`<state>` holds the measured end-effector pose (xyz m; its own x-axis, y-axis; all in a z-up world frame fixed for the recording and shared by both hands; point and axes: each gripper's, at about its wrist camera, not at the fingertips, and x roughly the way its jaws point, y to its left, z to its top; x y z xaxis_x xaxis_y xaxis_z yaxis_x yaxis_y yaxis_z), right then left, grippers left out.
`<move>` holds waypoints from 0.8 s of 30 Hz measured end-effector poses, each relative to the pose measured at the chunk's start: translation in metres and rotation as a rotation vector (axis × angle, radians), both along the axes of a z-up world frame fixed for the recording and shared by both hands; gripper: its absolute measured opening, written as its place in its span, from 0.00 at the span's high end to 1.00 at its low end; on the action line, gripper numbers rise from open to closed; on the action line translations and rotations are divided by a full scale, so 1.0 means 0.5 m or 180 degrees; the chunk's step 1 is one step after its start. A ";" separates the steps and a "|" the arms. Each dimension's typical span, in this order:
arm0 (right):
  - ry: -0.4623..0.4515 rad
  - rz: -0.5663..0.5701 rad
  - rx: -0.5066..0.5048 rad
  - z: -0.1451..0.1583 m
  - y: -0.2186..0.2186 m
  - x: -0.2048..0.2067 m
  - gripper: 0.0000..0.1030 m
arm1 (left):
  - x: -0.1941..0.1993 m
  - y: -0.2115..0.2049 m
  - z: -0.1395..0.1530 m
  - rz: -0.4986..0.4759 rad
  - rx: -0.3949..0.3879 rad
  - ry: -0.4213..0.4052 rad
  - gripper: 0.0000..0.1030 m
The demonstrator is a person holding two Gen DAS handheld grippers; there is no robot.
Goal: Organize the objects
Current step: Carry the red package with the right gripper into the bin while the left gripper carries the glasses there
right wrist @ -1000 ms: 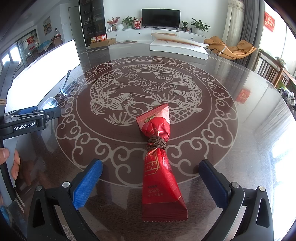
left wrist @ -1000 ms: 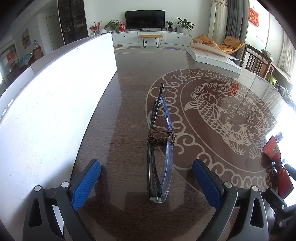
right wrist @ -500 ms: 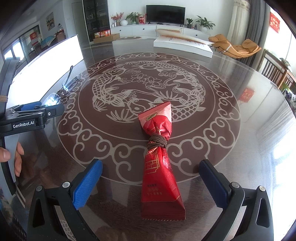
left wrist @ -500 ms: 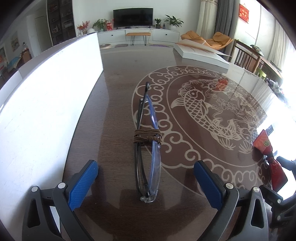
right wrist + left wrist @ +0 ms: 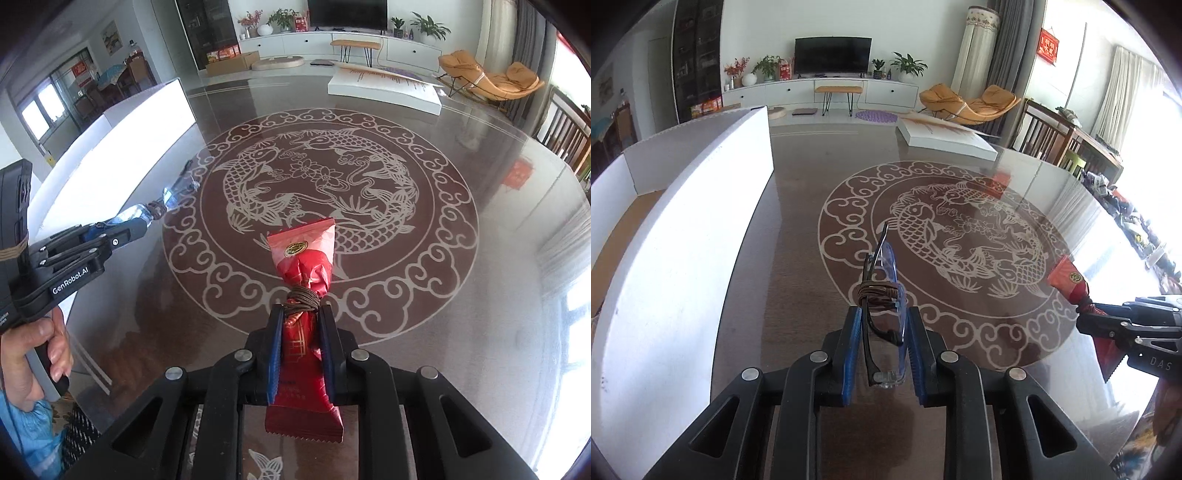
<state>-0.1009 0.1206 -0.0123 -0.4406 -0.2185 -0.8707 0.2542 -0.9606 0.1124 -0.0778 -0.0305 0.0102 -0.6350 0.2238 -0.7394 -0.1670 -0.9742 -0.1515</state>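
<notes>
A: Starting at the far left, what stands there?

B: A long white box (image 5: 683,236) with its open top showing a brown floor inside. It sits along the left edge of the glossy brown table (image 5: 798,258), which carries a pale carp-and-cloud pattern.

A: And the left gripper (image 5: 884,350)?

B: Its jaws have just been closing, and the blue pads now press both sides of a pair of folded glasses (image 5: 882,295). The glasses point away from the camera, with a brown cord (image 5: 878,293) wound round their middle, just ahead of the pads. Whether they are clear of the tabletop is hard to judge from this angle.

A: Further right?

B: The right gripper (image 5: 301,350) has likewise just been closing and is clamped on a red snack packet (image 5: 304,258). A brown cord (image 5: 302,297) ties the packet's waist, right at the fingertips; its serrated lower edge hangs between the jaws, and its top end sticks out over the carp pattern.

A: Anything else?

B: In the right wrist view, a hand (image 5: 33,354) grips the left tool's handle at the lower left. A flat white box (image 5: 384,90) lies at the table's far side.
</notes>
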 end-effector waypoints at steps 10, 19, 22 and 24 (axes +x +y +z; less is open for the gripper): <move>0.0547 0.0450 -0.0514 0.186 -0.182 -0.004 0.82 | 0.095 -0.181 0.240 0.0399 0.0514 0.0615 0.77; 0.0474 0.1165 -0.0914 0.256 -0.475 -0.032 0.82 | 0.129 -0.454 0.261 0.1206 0.0277 0.0479 0.77; 0.0328 0.1326 -0.0846 0.230 -0.574 -0.042 0.81 | 0.118 -0.508 0.195 0.1441 0.0100 0.0152 0.77; 0.0142 0.1404 -0.0796 0.196 -0.629 -0.054 0.80 | 0.113 -0.524 0.158 0.1513 -0.0020 -0.0007 0.76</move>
